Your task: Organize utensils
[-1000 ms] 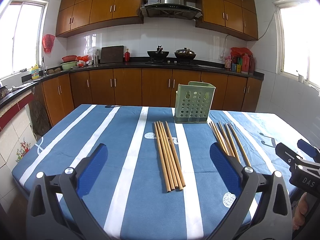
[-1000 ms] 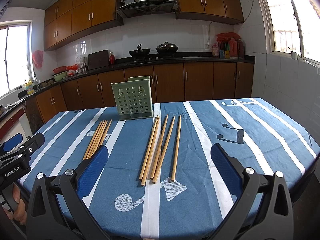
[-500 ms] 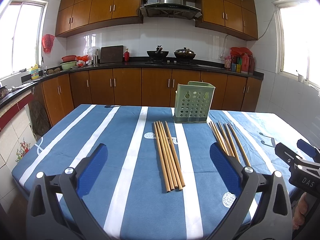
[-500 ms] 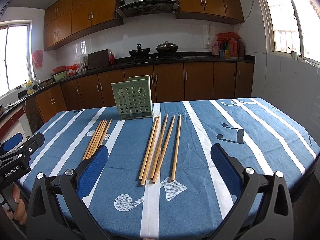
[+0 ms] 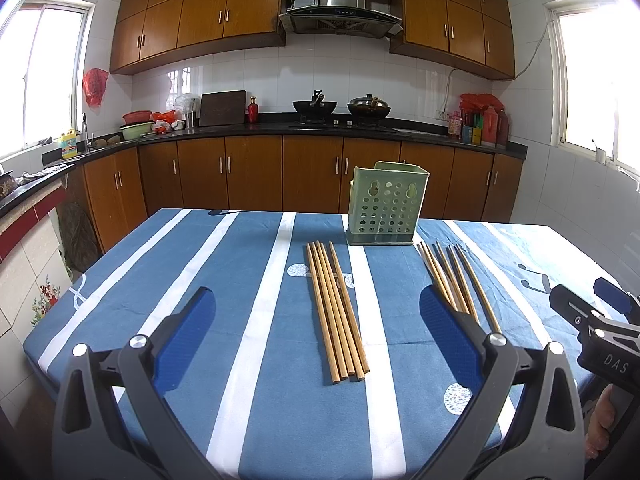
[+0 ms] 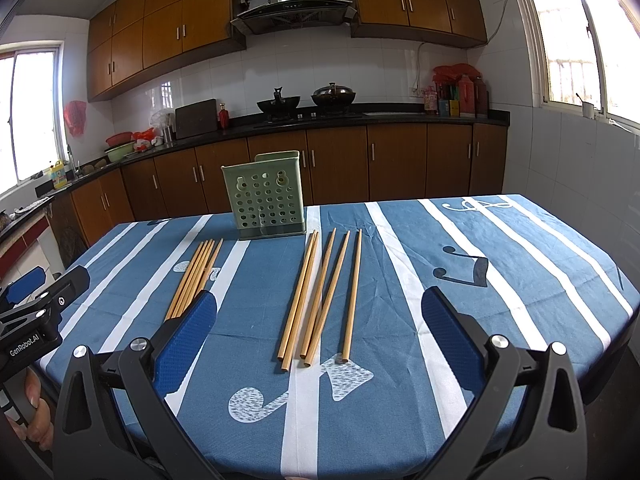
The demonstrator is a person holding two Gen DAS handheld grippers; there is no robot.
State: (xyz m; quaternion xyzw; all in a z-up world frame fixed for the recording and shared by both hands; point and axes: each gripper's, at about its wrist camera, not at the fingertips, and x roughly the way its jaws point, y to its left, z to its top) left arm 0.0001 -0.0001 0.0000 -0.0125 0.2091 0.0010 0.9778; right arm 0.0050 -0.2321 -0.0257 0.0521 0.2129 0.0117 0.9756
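Two groups of wooden chopsticks lie on the blue striped tablecloth. The left bundle lies tight together. The right group is spread a little apart. A green perforated holder stands upright beyond them, between the two groups. My left gripper is open and empty, hovering near the table's front edge before the left bundle. My right gripper is open and empty before the right group. Each gripper shows at the edge of the other's view.
The table is covered with a blue cloth with white stripes and music notes. Kitchen cabinets and a counter with pots run along the far wall. Windows are on both sides.
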